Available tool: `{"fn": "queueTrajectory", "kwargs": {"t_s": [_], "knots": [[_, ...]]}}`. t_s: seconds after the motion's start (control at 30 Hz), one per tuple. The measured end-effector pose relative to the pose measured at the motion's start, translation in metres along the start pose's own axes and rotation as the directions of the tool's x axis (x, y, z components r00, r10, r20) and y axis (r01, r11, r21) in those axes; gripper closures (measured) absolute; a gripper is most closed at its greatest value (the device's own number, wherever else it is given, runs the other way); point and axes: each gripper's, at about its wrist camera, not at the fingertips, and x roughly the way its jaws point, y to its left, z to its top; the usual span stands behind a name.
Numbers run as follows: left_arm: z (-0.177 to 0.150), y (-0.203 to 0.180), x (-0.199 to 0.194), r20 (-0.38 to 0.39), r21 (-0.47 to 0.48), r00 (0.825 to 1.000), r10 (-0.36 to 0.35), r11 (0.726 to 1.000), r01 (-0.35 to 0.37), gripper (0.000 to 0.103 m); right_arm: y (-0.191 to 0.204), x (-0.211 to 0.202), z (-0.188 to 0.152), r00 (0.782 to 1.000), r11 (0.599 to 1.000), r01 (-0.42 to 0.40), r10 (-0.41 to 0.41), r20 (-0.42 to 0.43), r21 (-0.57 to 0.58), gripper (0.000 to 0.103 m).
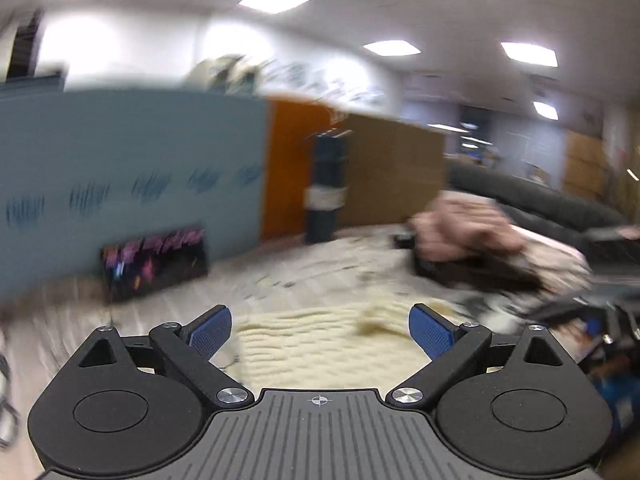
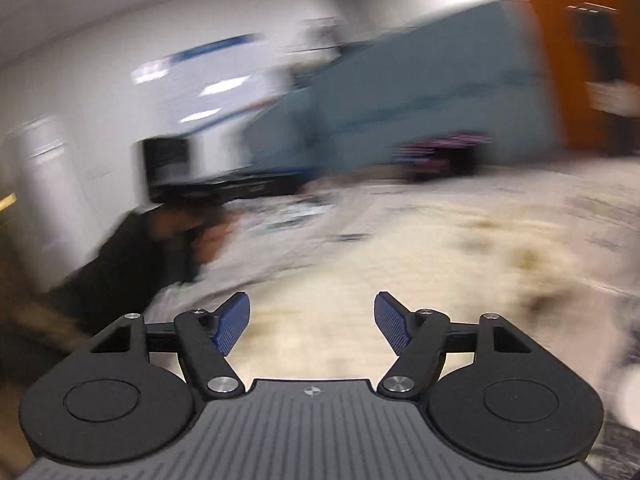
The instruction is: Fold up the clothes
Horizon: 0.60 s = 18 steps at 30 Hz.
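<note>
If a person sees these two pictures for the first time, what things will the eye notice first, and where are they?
First come the blue-padded jaws, spread with nothing between them: the left gripper and the right gripper each fill the bottom of their own view. Just beyond the left gripper lies a cream ribbed garment on the table. Behind stand a teal panel at left and an orange panel beside it, all blurred.
</note>
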Motion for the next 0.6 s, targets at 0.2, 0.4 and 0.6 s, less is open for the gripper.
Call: {"fn": "queueTrajectory", "kwargs": {"t_s": [0.2,0.4,0.6], "knots": [[-0.016,0.050,0.082,-0.219,-0.090,0.975,0.023,0.995,-0.044,0.006,-0.041,0.024,0.007,0.969,0.951,0.248,-0.241,-0.059,0.185,0.035],[-0.028,0.030,0.089,-0.207,0.033,0.978,0.023,0.999,-0.016,0.034,-0.041,0.051,0.011,0.937,0.931,0.347,-0.339,-0.086,0.108,0.066],[-0.019,0.020,0.065,-0.102,0.082,0.993,0.060,0.995,-0.052,0.088,-0.041,0.071,0.031,0.939,0.938,0.343,-0.342,-0.027,0.049,0.086]]}}
